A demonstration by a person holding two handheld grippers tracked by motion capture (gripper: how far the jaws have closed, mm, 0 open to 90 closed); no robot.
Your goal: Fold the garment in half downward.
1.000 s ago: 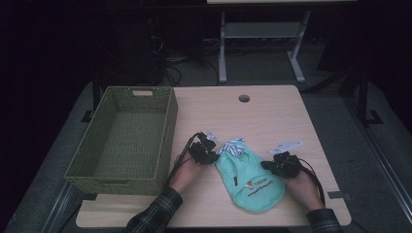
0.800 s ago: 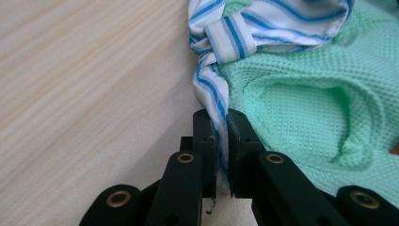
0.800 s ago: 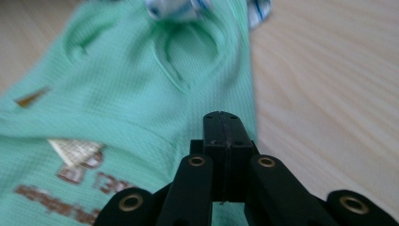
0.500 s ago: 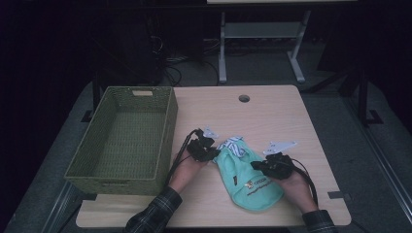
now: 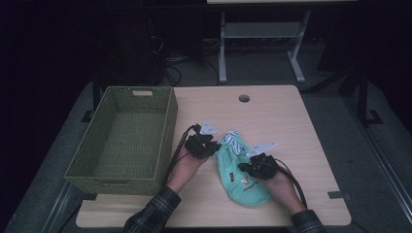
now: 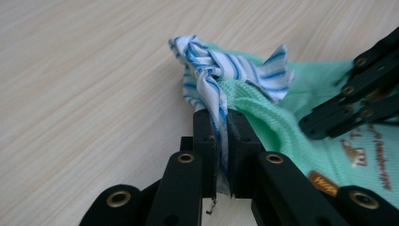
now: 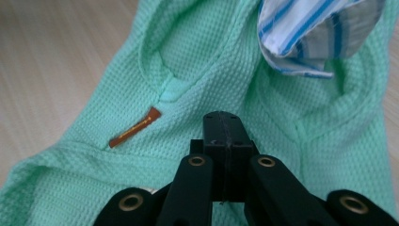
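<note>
A small mint green garment (image 5: pixel 245 182) with a blue-and-white striped collar (image 6: pixel 207 66) lies on the wooden table (image 5: pixel 286 121). My left gripper (image 6: pixel 222 115) is shut on the striped collar, pinching a fold of it at the garment's top left (image 5: pixel 214 148). My right gripper (image 7: pixel 225 117) is shut with nothing between its jaws and hovers over the green knit near a brown tag (image 7: pixel 135 127). In the high view the right gripper (image 5: pixel 245 167) sits above the garment's middle. Its black linkage (image 6: pixel 357 94) shows at the right of the left gripper view.
A green woven basket (image 5: pixel 167 131) stands empty on the table's left side, close to my left hand. A round cable hole (image 5: pixel 244 98) lies near the far edge. Bare tabletop stretches to the right and beyond the garment.
My right gripper has slid left from the garment's right edge to over its middle. My left gripper has risen a little with the collar in it.
</note>
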